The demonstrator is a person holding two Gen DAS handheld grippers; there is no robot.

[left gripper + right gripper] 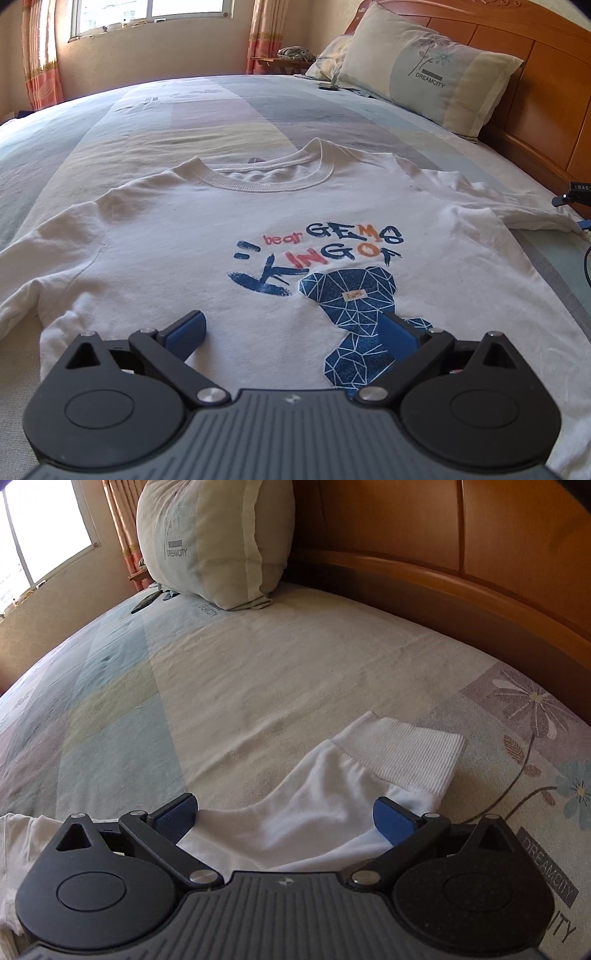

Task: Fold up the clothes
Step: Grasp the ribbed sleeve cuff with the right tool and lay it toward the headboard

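A white sweatshirt (155, 236) with a blue bear print and coloured lettering lies flat, front up, on the bed, collar pointing away. My left gripper (295, 328) hovers open over its lower front, blue pads wide apart, nothing between them. In the right wrist view the sweatshirt's sleeve (317, 812) with its ribbed cuff (410, 753) stretches out on the sheet. My right gripper (286, 812) is open astride that sleeve, one pad on each side of the cloth, not pinching it. A small part of the right gripper (570, 195) shows at the left wrist view's right edge.
The bed sheet (229, 122) is pastel patchwork with a flower print (532, 709). Pillows (424, 70) lean on the wooden headboard (546, 92); the same pillow (210, 542) appears in the right wrist view. A small dark object (328, 87) lies near the pillows. A window and curtains stand beyond.
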